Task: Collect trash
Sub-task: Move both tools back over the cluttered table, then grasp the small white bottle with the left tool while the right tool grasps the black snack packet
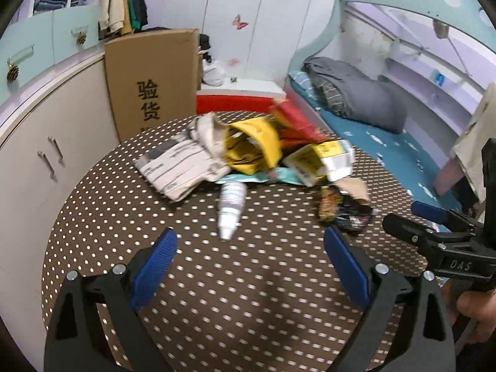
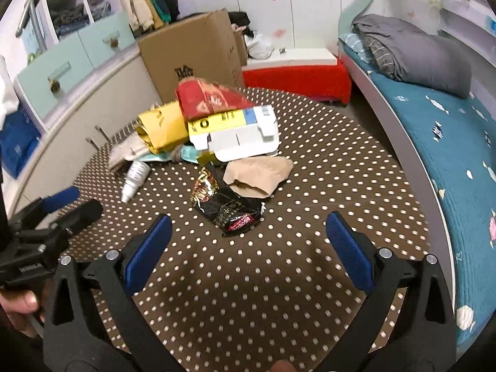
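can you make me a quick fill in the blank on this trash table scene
1. The tablecloth is brown with white ____.
2. The small white bottle lies on its ____.
3. Both the left gripper and right gripper are ____.
4. The black wrapper lies nearest the ____ gripper.

Answers: dots; side; open; right

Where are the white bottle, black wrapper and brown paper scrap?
white bottle (image 1: 231, 207), left wrist view, on its label, mid-body.
black wrapper (image 2: 228, 209), right wrist view, on its crumpled middle.
brown paper scrap (image 2: 257, 175), right wrist view, on its flat centre.
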Available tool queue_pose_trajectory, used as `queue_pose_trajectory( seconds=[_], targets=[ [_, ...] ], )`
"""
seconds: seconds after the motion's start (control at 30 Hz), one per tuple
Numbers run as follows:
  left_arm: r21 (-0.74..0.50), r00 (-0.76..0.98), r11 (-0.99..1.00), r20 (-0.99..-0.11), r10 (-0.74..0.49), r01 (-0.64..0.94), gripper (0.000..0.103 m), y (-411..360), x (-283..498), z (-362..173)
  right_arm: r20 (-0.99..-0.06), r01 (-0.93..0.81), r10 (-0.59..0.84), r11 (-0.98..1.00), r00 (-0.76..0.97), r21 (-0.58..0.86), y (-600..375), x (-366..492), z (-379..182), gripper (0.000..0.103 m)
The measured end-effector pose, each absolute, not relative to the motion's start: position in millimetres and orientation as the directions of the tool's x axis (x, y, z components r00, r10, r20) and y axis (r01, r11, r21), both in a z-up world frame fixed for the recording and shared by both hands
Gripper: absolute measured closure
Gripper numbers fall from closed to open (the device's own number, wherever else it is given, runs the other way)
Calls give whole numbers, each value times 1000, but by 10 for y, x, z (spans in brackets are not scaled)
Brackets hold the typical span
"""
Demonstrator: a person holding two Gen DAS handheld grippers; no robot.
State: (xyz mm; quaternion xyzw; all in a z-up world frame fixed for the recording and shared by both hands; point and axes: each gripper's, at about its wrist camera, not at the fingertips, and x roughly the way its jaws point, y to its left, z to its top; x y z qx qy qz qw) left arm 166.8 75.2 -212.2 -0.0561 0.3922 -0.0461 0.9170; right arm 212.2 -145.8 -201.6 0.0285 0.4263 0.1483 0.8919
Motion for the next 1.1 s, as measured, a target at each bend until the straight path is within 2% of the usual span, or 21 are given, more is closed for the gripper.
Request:
queue_pose_trajectory(
  seconds=[0.23, 0.3, 0.37, 0.5, 0.6, 0.7, 0.73, 0.77, 0.8, 0.83, 1.1],
  targets=[
    [-125, 661, 992, -742, -114, 31, 10, 837, 1954, -2334, -777, -270, 275, 953, 567, 140, -1222, 2317, -2235, 7],
    [-126, 652, 991, -749, -118, 35, 10, 833, 2041, -2387, -778, -276, 279, 951, 563, 142, -1174, 2340, -2276, 11],
    [-115, 645, 993, -756, -110, 34, 10, 834, 2122, -2432, -782, -279, 283, 949, 555, 145, -1138, 2361, -2315, 19],
    [-111, 634, 993, -766, -109, 36, 10, 828, 2269, -2498, -774, -291, 277, 948, 569, 125, -1046, 2349, -2349, 29],
    [-128, 621, 991, -774, -124, 38, 11, 819, 2357, -2541, -766, -310, 284, 944, 576, 117, -960, 2300, -2354, 47],
    [-120, 628, 991, -768, -125, 50, 35, 777, 2391, -2521, -761, -335, 317, 932, 566, 139, -934, 2245, -2352, 57],
    [-116, 630, 992, -766, -127, 58, 49, 757, 2389, -2517, -760, -336, 329, 929, 561, 154, -937, 2233, -2355, 67],
    [-121, 629, 991, -766, -134, 64, 58, 742, 2382, -2514, -759, -334, 342, 927, 555, 174, -962, 2223, -2349, 68],
    [-131, 626, 989, -766, -145, 69, 72, 732, 2378, -2510, -758, -332, 349, 925, 551, 185, -981, 2201, -2350, 69],
    [-146, 622, 987, -767, -160, 73, 79, 735, 2353, -2512, -755, -332, 354, 924, 552, 191, -998, 2173, -2348, 71],
    [-198, 624, 978, -756, -199, 72, 79, 749, 1963, -2525, -754, -338, 396, 910, 525, 242, -1118, 1942, -2328, 72]
  ],
)
